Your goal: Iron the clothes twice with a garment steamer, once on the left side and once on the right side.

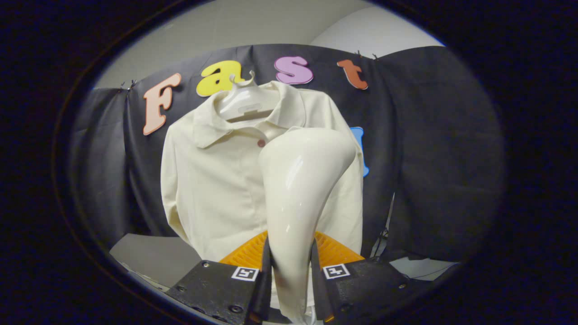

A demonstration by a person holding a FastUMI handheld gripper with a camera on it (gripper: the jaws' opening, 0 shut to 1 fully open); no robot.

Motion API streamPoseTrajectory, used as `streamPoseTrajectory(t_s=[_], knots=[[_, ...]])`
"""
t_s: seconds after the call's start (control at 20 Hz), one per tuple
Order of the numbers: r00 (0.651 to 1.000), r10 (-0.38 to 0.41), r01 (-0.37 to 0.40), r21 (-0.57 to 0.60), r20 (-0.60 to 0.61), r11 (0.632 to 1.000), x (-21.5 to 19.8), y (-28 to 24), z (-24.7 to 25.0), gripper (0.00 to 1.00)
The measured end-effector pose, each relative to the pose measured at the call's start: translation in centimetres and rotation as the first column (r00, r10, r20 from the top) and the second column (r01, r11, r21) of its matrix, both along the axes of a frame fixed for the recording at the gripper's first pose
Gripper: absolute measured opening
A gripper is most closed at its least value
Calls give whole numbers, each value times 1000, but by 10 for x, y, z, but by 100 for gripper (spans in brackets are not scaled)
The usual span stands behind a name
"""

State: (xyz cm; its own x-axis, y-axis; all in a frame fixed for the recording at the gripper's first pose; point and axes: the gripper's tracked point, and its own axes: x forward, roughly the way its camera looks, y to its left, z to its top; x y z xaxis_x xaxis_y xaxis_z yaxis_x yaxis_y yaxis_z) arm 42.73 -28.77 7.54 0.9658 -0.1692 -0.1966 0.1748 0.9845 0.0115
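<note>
Gripper point(291, 271) clamped on the garment steamer point(300, 189), both fingers pressing its glossy cream handle from either side, gap between them only as wide as the handle. Steamer rises from between the fingers and flares into a wide rounded head, tilted up and to the right. Head sits in front of the shirt point(212, 180), over its right half as seen from the camera, just below the collar; can't tell if the head touches the fabric or hangs just off it. Shirt is pale cream, long-sleeved, collared, with a small dark red button point(261, 143) near the top of the placket, just left of the steamer head. It hangs on a white plastic hanger point(241, 101) against the black cloth wall point(433, 149). Left sleeve as seen hangs straight down; the other side mostly hidden behind the steamer. Pale tabletop point(153, 255) beneath the shirt hem, beyond the fingers.
</note>
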Motion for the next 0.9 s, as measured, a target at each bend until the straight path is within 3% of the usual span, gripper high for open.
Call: streamPoseTrajectory(t_s=[0.15, 0.4, 0.55, 0.75, 0.9], knots=[[999, -5, 6, -28, 39, 1000, 21, -6, 17, 38], [997, -69, 68, 20, 20, 997, 64, -31, 24, 39], [999, -25, 23, -35, -44, 999, 74, -35, 4, 39], [1000, -17, 18, 97, -4, 995, 81, -37, -4, 40], [999, -49, 48, 92, 6, 995, 81, -42, -19, 40]])
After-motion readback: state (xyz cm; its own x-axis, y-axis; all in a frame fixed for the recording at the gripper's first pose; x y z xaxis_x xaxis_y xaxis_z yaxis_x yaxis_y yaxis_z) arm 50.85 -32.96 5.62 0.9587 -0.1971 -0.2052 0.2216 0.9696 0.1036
